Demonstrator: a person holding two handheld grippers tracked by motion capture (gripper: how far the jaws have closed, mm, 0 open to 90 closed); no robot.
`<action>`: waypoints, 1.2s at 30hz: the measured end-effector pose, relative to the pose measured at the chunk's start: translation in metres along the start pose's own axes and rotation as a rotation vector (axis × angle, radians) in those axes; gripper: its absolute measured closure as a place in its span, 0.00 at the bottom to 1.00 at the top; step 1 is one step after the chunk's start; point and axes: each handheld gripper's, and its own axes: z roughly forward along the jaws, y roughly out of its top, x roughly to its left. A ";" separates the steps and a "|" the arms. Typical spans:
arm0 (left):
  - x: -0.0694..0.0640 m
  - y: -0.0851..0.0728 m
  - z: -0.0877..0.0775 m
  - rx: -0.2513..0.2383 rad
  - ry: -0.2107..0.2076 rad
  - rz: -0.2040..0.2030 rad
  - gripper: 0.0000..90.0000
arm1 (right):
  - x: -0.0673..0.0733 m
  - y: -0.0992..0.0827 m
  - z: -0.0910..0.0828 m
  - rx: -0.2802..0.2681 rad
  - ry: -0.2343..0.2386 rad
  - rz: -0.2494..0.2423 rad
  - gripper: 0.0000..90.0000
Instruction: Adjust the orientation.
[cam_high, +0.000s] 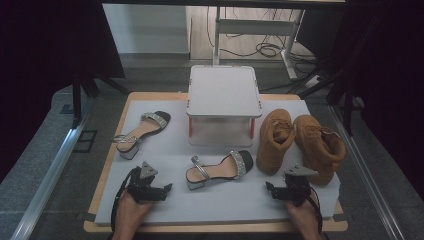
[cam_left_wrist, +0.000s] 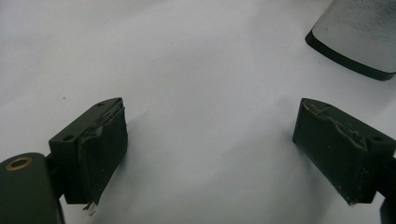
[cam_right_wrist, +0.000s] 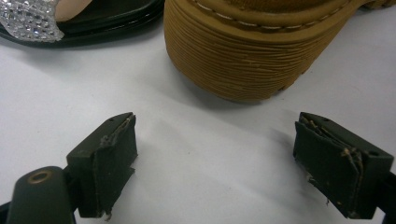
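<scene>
White mat (cam_high: 220, 200) | sandal (cam_high: 220, 169) between both grippers, apart | left gripper (cam_high: 169, 188), right gripper (cam_high: 268, 186) fingers wide, empty

A white box (cam_high: 224, 92) stands at the back of the white mat (cam_high: 165, 200) on the counter (cam_high: 107, 170). A second sandal (cam_high: 141, 131) lies left; the other boot (cam_high: 320, 147) lies far right.

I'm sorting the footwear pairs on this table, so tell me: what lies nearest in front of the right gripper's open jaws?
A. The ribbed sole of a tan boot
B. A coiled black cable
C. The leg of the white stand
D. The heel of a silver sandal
A: in the right gripper view the tan boot shows its ribbed sole just beyond the right gripper, whose jaws stand apart over the white mat with nothing between them.
</scene>
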 end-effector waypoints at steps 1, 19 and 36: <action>0.000 0.000 0.000 0.001 -0.002 -0.004 0.11 | 0.000 0.000 0.000 0.000 0.000 0.000 0.15; 0.001 0.000 0.000 -0.003 -0.004 -0.007 0.11 | 0.000 0.000 0.000 -0.001 0.002 -0.001 0.15; -0.002 0.000 -0.001 -0.007 0.003 -0.008 0.14 | 0.000 0.000 0.000 -0.001 0.002 -0.001 0.15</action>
